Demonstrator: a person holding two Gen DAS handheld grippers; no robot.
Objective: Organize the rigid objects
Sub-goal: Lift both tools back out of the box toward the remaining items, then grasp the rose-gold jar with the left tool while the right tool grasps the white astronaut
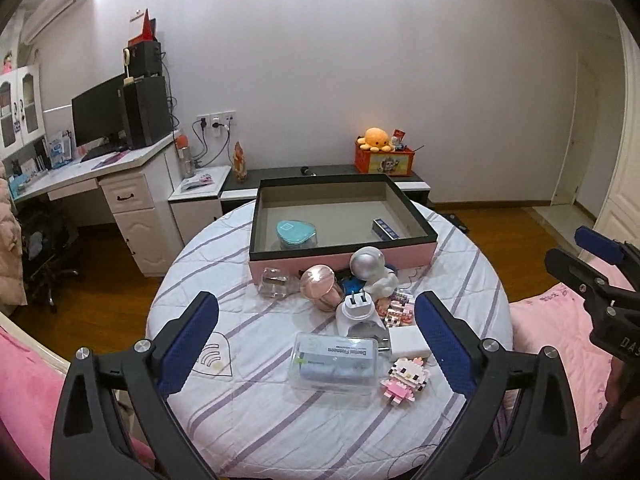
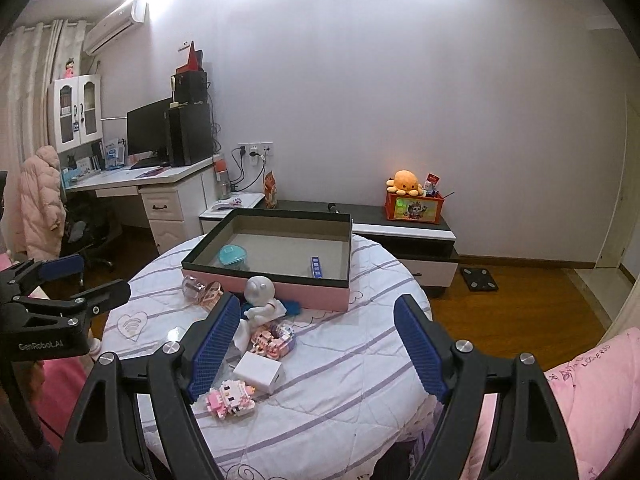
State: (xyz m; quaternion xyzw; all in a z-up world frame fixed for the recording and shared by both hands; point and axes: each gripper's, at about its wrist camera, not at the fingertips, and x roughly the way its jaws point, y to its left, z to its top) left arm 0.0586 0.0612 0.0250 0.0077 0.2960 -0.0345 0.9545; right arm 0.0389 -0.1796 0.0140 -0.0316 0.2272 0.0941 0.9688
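Both tongs, left [image 1: 316,340] and right [image 2: 316,346], hover agape above table [image 1: 248,432].

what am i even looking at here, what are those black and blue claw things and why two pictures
Each picture comes from a fisheye camera on a handheld grasping tool; a person holds one in each hand. The black arms with blue pads are the tool's fingers. The left tool and right tool are both open and hold nothing. Below is a round table with a striped white cloth. On it sits a shallow pink box with a dark rim, holding a teal lidded case and a small blue box. In front lie loose items: a clear plastic floss case, a white plug adapter and a pink brick figure.
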